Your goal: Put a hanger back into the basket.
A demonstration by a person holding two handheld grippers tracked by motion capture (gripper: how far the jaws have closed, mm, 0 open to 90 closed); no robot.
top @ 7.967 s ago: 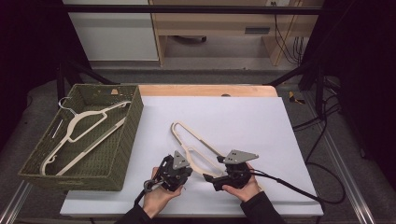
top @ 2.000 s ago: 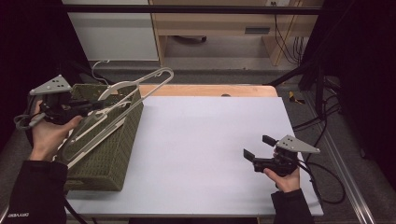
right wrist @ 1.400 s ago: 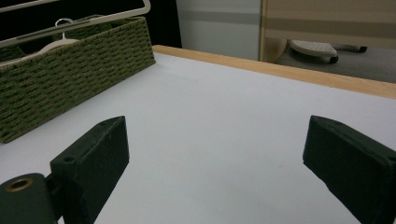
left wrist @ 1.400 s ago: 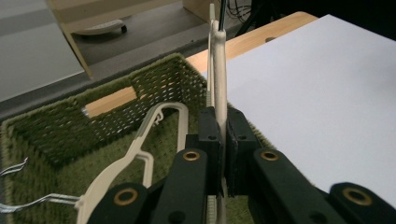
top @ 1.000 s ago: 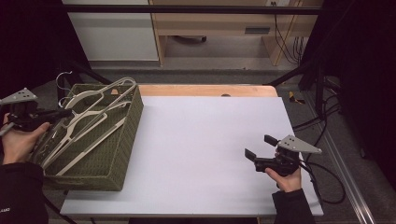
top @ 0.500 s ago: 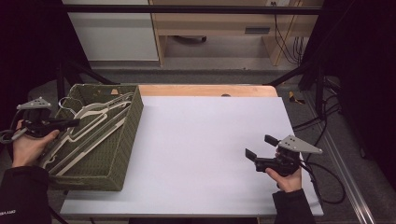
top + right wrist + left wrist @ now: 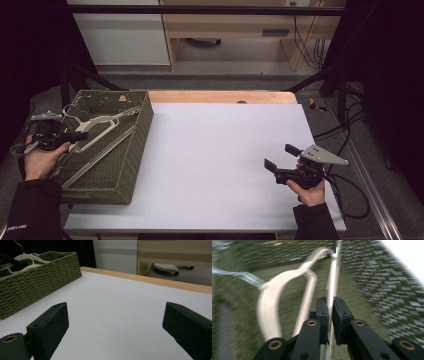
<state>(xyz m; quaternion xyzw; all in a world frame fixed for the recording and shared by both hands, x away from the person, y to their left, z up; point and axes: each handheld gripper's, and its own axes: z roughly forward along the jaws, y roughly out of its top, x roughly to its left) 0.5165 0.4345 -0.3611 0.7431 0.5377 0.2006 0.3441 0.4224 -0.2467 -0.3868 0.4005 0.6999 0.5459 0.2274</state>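
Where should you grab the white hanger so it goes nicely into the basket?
Probably by its thin straight bottom bar, coming from above: the bar fits between narrow jaws. The left gripper pinches the hanger there now, its jaws just easing open, over the green basket. The wide curved shoulders would slip.

My high view looks forward and down over the whole table (image 7: 220,150). My left gripper view sits very close inside the basket (image 7: 387,290), blurred, peering along its jaws. My right gripper view skims low across the tabletop — it shares that basket (image 7: 37,287) with the high view (image 7: 135,150)
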